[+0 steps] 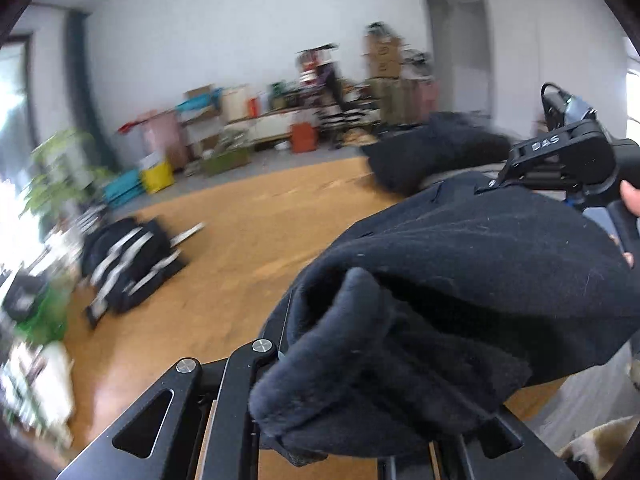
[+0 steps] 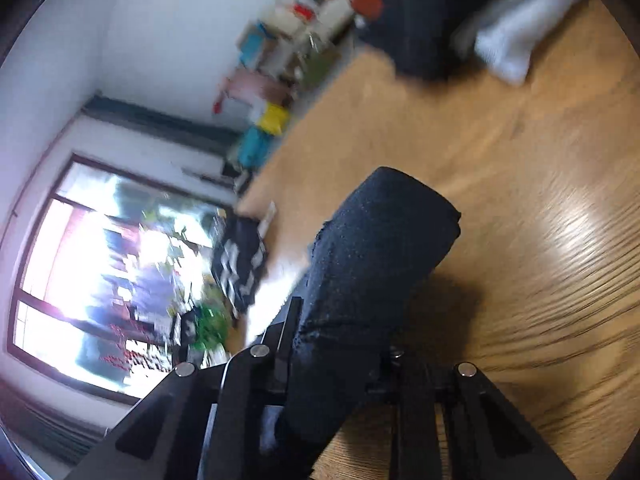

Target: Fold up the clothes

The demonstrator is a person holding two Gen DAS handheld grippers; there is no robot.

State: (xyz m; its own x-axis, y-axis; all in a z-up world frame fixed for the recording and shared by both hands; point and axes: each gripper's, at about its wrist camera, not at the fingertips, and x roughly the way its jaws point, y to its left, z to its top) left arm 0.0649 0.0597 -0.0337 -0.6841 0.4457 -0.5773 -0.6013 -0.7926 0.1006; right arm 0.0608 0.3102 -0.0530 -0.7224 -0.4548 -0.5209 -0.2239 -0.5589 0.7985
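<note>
while both fingers pinch — dark fleece garment [image 1: 460, 264] between

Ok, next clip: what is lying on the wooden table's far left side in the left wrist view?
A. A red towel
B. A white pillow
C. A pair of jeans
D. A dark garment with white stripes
D: a dark striped garment lies in a heap on the wooden table, blurred but with white bands plain.

One dark fleece garment [image 1: 460, 280], one folded black-and-white garment [image 1: 128, 268], one white bundle [image 2: 516, 36], one wooden table [image 1: 248, 240]
</note>
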